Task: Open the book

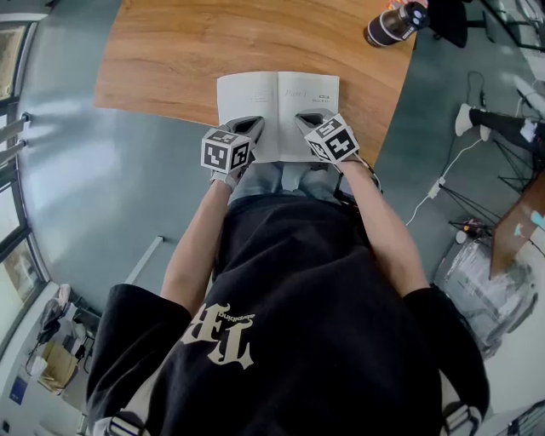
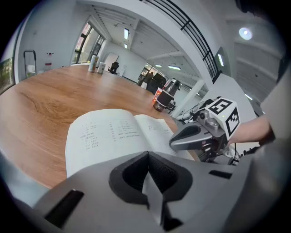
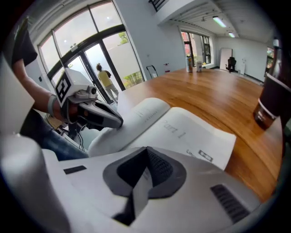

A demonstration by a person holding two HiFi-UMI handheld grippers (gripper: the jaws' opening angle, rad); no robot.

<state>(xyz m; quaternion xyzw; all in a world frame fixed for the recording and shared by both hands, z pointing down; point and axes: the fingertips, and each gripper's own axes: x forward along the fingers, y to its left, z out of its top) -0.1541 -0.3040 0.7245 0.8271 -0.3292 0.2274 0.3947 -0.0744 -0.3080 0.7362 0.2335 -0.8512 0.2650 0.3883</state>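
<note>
The book (image 1: 278,106) lies open and flat on the wooden table (image 1: 170,60), right at its near edge, showing white printed pages (image 2: 107,134) and a page headed "Part 1" (image 3: 182,134). My left gripper (image 1: 248,128) rests shut on the lower edge of the left page. My right gripper (image 1: 309,120) rests shut on the lower edge of the right page. In the left gripper view the jaws (image 2: 148,157) are closed over the page and the right gripper (image 2: 182,139) shows beside them. The right gripper view shows its closed jaws (image 3: 146,152) and the left gripper (image 3: 116,122) across the book.
A dark tumbler (image 1: 394,24) stands at the table's far right corner, also in the right gripper view (image 3: 273,98). The curved table edge (image 1: 387,128) runs close on the right. Cables (image 1: 438,183) and a chair base lie on the floor at the right.
</note>
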